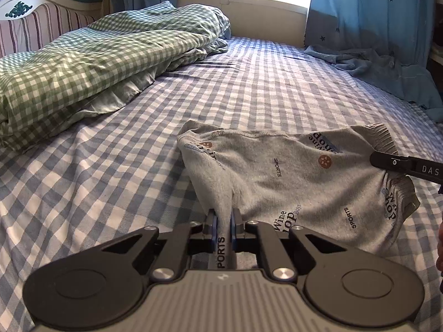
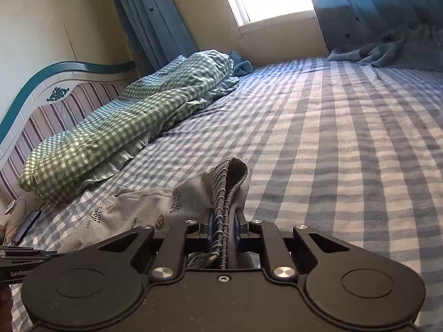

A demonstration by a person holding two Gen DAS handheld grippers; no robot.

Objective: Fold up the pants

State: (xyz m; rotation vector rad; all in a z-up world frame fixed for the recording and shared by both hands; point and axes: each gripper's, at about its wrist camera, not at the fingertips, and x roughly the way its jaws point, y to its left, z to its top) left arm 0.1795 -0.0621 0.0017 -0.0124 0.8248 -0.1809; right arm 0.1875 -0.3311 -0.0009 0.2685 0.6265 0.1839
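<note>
Here, one pair of grey printed cotton pants (image 1: 290, 171) is lying on the blue checked bedsheet (image 1: 138, 179), both grippers clamping it: left gripper (image 1: 224, 217) pinching a fabric fold, right gripper (image 2: 223, 217) squeezing the ribbed waistband.

Grey printed pants (image 1: 290, 171), blue-checked sheet (image 1: 138, 152)

Bed sheet (image 1: 263, 83) open from 12 to 2 o'clock of the pants (image 1: 290, 171). Green checked duvet (image 1: 91, 55) blocks 10 o'clock; curtain heap (image 1: 387, 66) blocks far 1 o'clock.
</note>
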